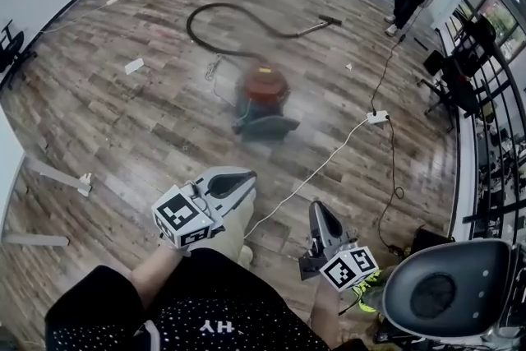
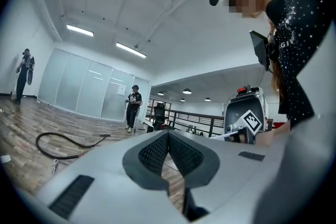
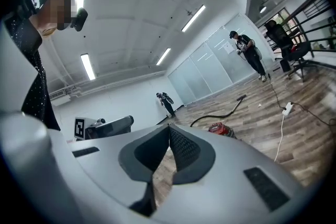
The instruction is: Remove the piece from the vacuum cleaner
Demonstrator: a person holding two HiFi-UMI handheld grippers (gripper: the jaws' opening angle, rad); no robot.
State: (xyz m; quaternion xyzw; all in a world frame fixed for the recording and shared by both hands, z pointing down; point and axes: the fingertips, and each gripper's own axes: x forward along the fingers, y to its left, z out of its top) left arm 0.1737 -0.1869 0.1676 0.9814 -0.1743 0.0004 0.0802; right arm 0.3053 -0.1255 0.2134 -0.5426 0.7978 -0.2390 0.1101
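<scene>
Head view shows the red vacuum cleaner [image 1: 263, 94] well ahead; left gripper [image 1: 243, 177] and right gripper [image 1: 317, 211] are closed, empty (approach stage, I judge); next, step closer and open.

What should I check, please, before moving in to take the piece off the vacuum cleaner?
1. Left gripper empty: ok, jaws together on nothing.
2. Right gripper empty: ok, likewise.
3. Jaws ready to grasp: not ok, both shut.
4. Vacuum cleaner in reach: not ok, it stands well ahead.
5. Path to it: not ok, a white cable crosses it.
6. Piece to remove located: cannot tell, the vacuum is blurred.
</scene>
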